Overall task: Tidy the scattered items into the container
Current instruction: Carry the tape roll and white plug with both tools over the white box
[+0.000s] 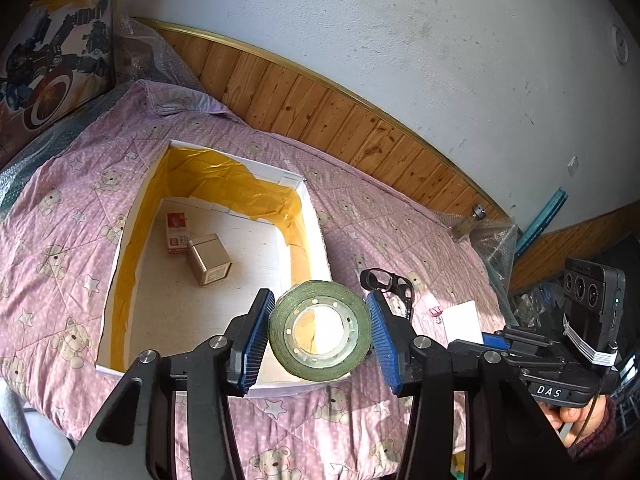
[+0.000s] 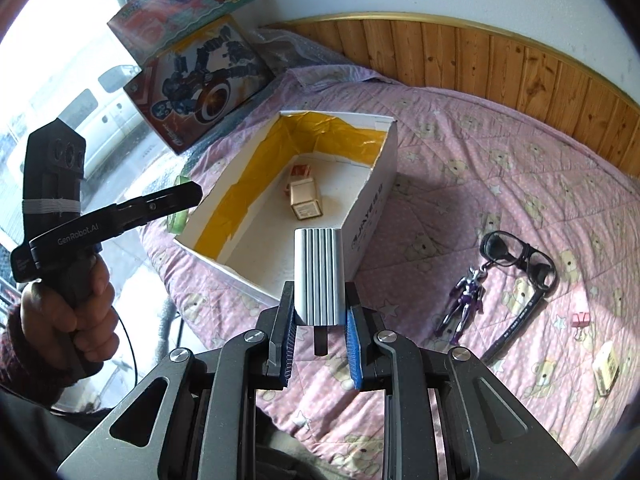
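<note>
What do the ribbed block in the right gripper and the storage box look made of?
The ribbed block looks like metal, probably aluminium: silvery, satin sheen, straight grooves down its face. The box looks like white cardboard: thin matte walls with printed lettering outside. Its inner walls carry glossy yellow tape or film, wrinkled and torn at the edge.

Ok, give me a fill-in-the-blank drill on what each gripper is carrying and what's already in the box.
1. The left gripper is shut on a roll of green ____.
2. The right gripper holds a ribbed ____-coloured block.
3. The white box already contains ____ small items.
4. The black glasses lie on the ____ quilt.

Missing words: tape; silver; two; pink
</note>
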Tool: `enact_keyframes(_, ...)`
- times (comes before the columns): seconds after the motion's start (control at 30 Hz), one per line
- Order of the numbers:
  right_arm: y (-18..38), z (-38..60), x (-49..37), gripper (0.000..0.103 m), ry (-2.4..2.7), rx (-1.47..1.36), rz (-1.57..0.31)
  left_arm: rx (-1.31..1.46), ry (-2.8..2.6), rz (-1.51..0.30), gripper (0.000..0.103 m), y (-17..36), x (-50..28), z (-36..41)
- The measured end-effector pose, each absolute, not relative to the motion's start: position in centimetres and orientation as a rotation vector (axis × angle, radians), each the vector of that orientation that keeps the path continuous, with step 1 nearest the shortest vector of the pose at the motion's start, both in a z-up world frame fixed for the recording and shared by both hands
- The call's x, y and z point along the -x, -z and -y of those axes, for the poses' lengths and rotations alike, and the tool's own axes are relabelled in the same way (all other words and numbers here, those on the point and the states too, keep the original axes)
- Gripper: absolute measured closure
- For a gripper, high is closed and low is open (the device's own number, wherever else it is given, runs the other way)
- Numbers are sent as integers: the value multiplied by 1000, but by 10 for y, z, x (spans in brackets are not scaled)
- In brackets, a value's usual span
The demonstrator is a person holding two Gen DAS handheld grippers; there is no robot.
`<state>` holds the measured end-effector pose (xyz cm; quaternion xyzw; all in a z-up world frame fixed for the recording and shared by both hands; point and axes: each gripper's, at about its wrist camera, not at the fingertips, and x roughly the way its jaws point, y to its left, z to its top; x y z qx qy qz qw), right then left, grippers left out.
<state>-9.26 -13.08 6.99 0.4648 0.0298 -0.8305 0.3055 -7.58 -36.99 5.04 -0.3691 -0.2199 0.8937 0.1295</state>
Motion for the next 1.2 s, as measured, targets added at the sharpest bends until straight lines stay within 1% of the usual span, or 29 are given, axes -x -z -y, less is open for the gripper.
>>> enact_keyframes(0.23,-79,164,103,80,2154,-1193,-155,1089,-2630,630,54,-49,81,388)
enact_keyframes(0.47,-71,194,114,80,2104,-1194,-215,1132,-2643,615,54,-44,89,400)
enact_keyframes(0.9,-35,242,144,80,2001,-1256,-344,1271,-2625,560,54,-25,117,410)
enact_keyframes(1.2,-5,268,164,80,1918,-1349,-420,1438,-2594,425,54,-3,140,403)
